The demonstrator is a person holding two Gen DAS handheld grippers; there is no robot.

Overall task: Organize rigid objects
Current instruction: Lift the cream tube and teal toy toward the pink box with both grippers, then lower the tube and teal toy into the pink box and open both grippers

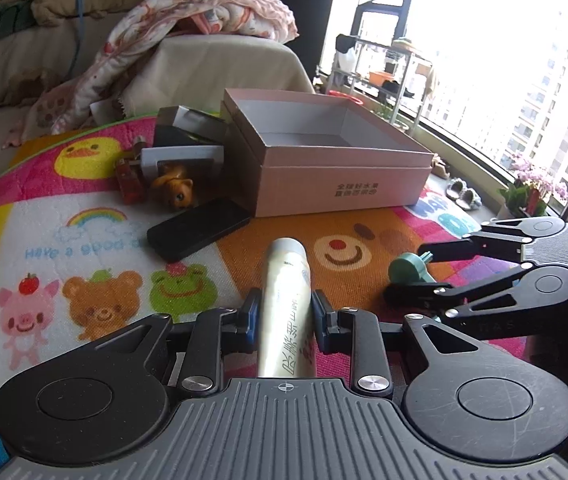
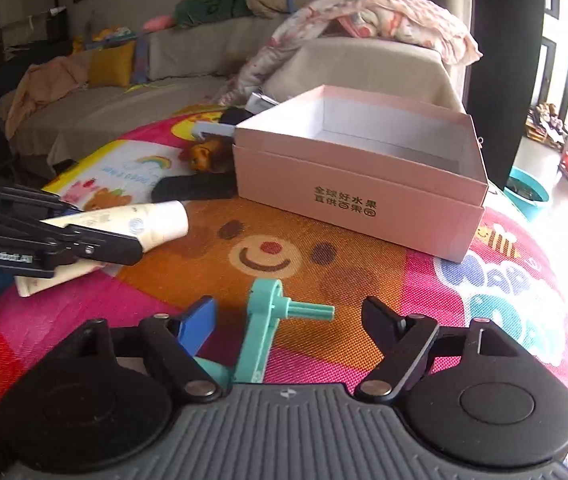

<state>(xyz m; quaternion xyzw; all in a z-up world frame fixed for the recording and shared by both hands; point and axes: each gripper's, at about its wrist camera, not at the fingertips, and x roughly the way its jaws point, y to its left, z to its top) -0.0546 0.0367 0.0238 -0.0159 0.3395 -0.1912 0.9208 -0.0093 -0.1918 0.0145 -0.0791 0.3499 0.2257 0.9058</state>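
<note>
A cream tube (image 1: 287, 272) with printed lettering sits between the pads of my left gripper (image 1: 284, 304), which is shut on it; in the right wrist view the tube (image 2: 156, 220) pokes out past the left gripper (image 2: 104, 232) just above the mat. A teal plastic crank-shaped piece (image 2: 262, 336) lies on the mat between the fingers of my right gripper (image 2: 289, 312), whose jaws stand apart and do not press on it. From the left wrist view the right gripper (image 1: 405, 270) straddles the teal piece (image 1: 401, 268). An open pink box (image 1: 343, 184) (image 2: 363, 200) stands beyond, with nothing visible inside.
On the cartoon play mat (image 1: 84, 240), left of the box, lie a black phone (image 1: 196, 228), an orange toy animal (image 1: 176, 190), a small red-brown item (image 1: 128, 184) and grey-white boxes (image 1: 184, 156). A sofa with a blanket (image 1: 204, 12) is behind; a window on the right.
</note>
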